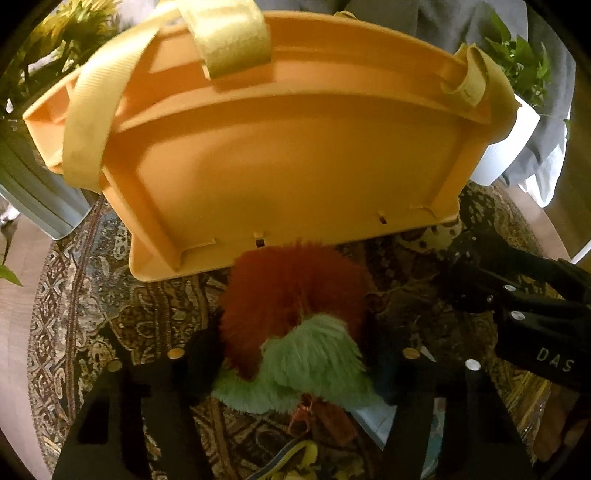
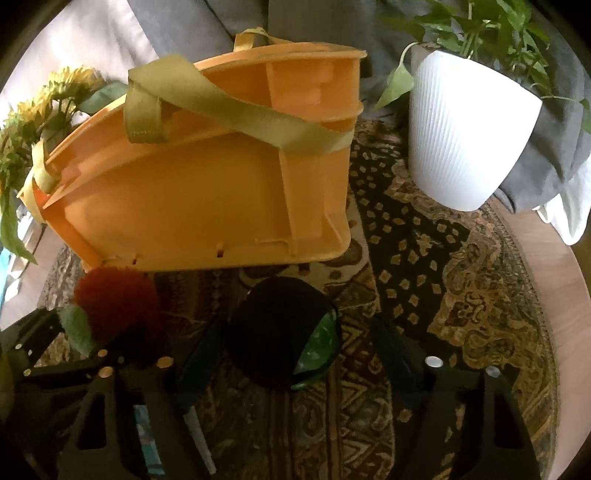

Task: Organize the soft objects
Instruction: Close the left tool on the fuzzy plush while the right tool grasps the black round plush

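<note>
1. The left gripper [image 1: 295, 354] pinches a fluffy plush toy [image 1: 295, 299], red-orange with a green tuft, its two fingers [image 1: 201, 354] pressed into the fur on either side. The toy is just in front of the near wall of the orange basket, over the patterned rug.
2. The right gripper [image 2: 288, 350] has its fingers [image 2: 391, 347] spread around a dark round soft object [image 2: 280, 328] with a green patch on its right side. Whether the fingers touch it cannot be told. It sits on the patterned rug [image 2: 443, 280], near the rug's middle, just short of the basket.
3. Beyond both toys the orange basket [image 2: 192, 199] stands on the rug, with pale yellow straps [image 2: 236, 110] draped across its top.
4. At the rug's far right edge stands a white ribbed pot [image 2: 465, 133] holding a green plant [image 2: 491, 26].
5. At the far left, behind the basket, yellow flowers [image 2: 44, 107] lean in.
6. Grey fabric [image 2: 192, 18] lies behind everything.
</note>
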